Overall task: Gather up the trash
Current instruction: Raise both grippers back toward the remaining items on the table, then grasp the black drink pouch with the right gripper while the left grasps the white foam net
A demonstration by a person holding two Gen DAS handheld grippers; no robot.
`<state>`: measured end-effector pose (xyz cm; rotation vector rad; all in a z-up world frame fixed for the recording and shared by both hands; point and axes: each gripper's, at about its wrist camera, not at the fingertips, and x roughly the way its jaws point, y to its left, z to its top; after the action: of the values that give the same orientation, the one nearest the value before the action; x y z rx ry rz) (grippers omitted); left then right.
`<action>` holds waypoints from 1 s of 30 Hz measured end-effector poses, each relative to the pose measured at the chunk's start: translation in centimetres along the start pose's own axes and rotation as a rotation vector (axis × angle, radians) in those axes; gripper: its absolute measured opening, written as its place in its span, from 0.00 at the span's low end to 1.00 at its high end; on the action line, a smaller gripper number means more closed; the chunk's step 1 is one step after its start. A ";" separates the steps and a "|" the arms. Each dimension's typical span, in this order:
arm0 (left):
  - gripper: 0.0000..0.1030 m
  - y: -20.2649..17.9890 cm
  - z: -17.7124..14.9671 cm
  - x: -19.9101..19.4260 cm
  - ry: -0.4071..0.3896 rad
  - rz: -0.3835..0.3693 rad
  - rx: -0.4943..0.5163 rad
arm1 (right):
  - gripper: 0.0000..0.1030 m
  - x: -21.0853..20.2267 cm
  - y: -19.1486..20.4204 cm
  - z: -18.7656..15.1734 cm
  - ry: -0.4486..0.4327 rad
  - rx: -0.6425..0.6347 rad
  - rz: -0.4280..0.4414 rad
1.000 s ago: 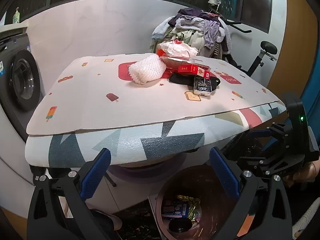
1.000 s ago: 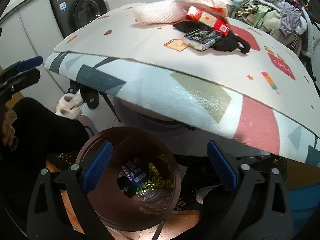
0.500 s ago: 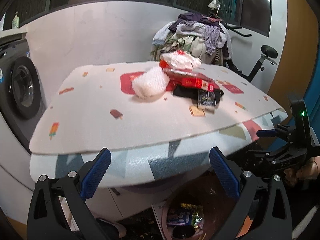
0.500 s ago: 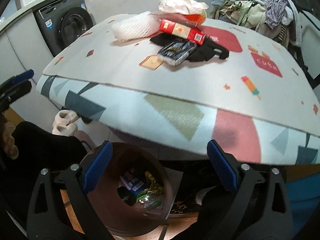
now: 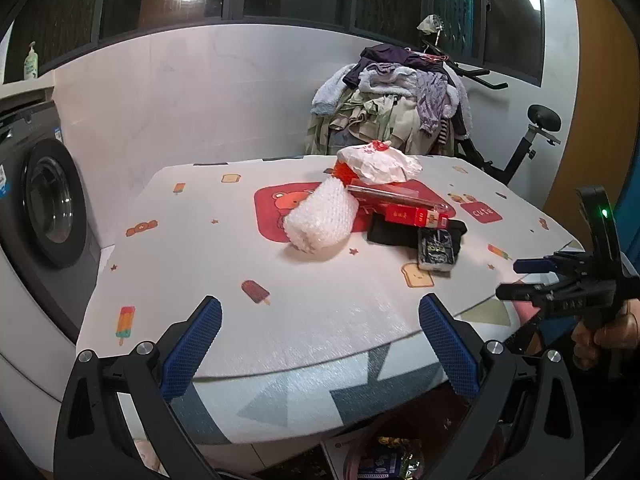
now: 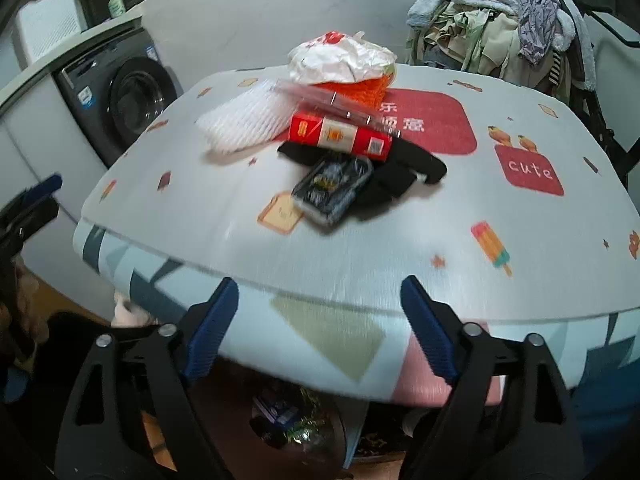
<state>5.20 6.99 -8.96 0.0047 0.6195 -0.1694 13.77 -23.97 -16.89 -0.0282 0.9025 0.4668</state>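
Two grippers, the left gripper [image 5: 320, 348] and the right gripper [image 6: 320, 330], hang released and empty at the near edge of a patterned table [image 5: 200, 264]. Far across it sits a cluster of trash: white foam netting [image 5: 320, 220], a red carton [image 5: 414, 216], a dark packet [image 5: 436, 249], black cloth [image 6: 412, 168] and a crumpled white bag [image 5: 378, 162]. A brown bin [image 6: 304, 424] holding wrappers stands below the table.
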 end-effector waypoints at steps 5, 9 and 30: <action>0.94 1.1 0.1 1.3 0.012 -0.005 -0.039 | 0.73 2.3 -0.6 2.5 0.004 0.088 0.018; 0.94 1.8 0.0 2.5 0.020 -0.012 -0.072 | 0.73 4.9 -0.5 4.4 0.018 0.173 0.017; 0.94 2.8 -0.7 5.6 0.063 -0.039 -0.109 | 0.39 6.5 -0.7 2.7 0.089 0.130 -0.018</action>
<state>9.75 8.87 -12.86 -0.1078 0.6915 -0.1732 19.54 -21.53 -20.26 0.0620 1.0174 0.3918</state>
